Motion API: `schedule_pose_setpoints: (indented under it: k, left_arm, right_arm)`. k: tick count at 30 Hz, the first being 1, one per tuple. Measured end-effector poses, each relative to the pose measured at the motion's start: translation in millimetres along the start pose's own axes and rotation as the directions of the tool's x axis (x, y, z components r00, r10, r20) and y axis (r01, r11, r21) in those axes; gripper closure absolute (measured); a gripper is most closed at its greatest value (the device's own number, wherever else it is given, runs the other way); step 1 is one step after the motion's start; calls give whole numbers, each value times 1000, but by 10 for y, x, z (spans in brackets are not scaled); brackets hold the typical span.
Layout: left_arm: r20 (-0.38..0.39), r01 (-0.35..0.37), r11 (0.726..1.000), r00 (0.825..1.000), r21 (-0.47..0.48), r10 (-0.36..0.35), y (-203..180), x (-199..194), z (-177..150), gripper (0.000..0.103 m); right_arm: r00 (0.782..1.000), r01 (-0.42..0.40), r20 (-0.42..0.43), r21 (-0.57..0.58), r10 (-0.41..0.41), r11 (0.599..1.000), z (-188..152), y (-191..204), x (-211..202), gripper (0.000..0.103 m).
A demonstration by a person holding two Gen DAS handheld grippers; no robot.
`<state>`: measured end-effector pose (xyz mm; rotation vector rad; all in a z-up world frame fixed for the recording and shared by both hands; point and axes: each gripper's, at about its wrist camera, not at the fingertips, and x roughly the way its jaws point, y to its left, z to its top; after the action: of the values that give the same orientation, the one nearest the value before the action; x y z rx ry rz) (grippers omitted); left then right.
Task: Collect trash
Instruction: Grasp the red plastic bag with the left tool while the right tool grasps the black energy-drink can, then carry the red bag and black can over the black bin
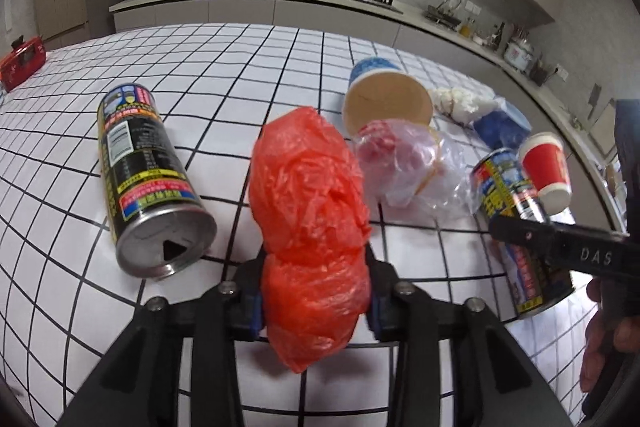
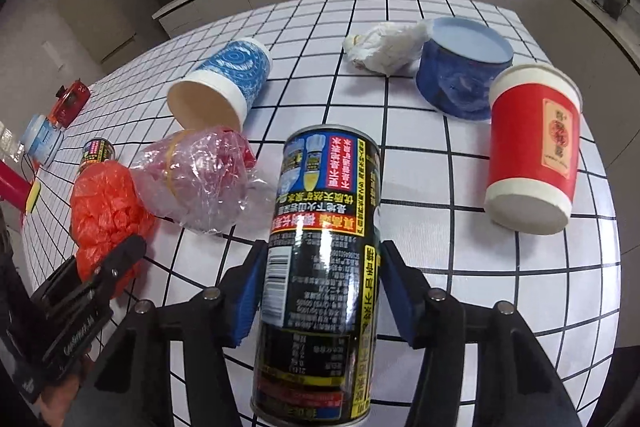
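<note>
Your left gripper [image 1: 314,301] is clamped on a crumpled red plastic bag [image 1: 310,211] at the lower centre of its view. On the white grid-patterned tabletop [image 1: 240,67], a black drink can [image 1: 144,175] lies on its side at left. Right of the bag sit a clear plastic bag [image 1: 404,163], a tipped blue paper cup [image 1: 384,95] and a red paper cup [image 1: 546,167]. Your right gripper [image 2: 320,291] grips a second black can [image 2: 320,267] at the lower centre of its view.
</note>
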<state>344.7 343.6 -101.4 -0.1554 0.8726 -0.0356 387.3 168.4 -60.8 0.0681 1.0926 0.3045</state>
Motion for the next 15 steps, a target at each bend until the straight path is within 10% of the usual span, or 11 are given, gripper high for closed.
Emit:
schedule_pose_setpoints:
  k: [4,6,15]
  left_arm:
    - [5,-7,1000,1000,-10,7,13,48,-1,48]
    - [6,0,1000,1000,-12,0,17,48,2,67]
    - [43,-4,1000,999,-17,5,-149,-168,-115,68]
  right_arm:
    - [1000,9,18,-14,-9,1000,-7,18,24,47]
    - [1000,-4,25,-12,4,1000,-31,10,11,48]
    - [997,-30,76,-23,31,999,-153,-4,-221,48]
